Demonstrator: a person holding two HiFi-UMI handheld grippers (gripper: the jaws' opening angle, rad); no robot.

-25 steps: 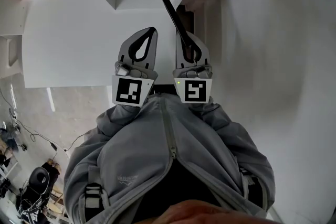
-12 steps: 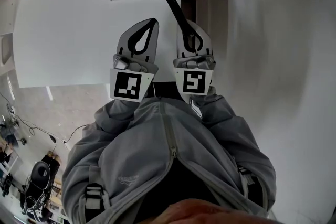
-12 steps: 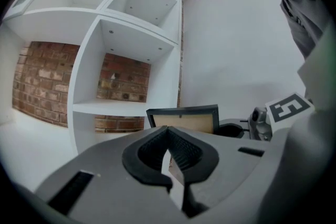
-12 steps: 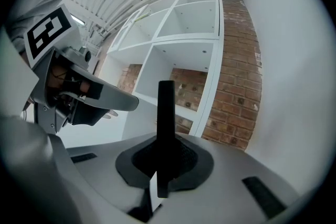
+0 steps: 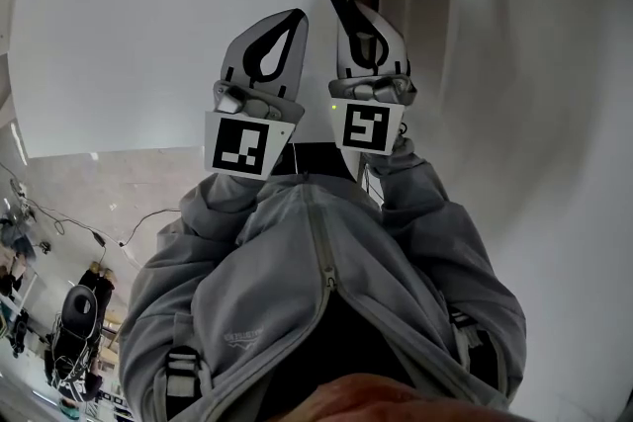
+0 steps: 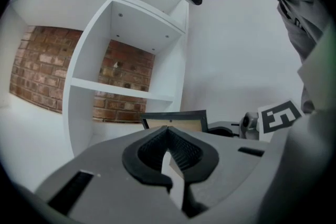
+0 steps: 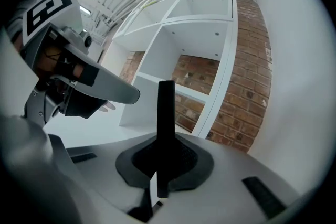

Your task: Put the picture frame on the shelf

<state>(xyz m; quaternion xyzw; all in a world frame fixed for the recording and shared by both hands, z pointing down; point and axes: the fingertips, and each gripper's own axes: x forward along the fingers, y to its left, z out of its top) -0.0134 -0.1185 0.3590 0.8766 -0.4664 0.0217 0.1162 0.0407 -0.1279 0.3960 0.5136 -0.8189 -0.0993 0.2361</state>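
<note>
One picture frame (image 7: 166, 113); one shelf (image 6: 121, 90)

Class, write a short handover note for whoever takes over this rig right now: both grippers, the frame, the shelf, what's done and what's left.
Left gripper: shut, holding nothing, beside the right one.
Right gripper: shut on the picture frame, gripped by its edge and sticking up from the jaws.
Shelf: white, open compartments, just ahead.
Done: frame is in hand.
Left: stand it in a compartment, then let go.
</note>
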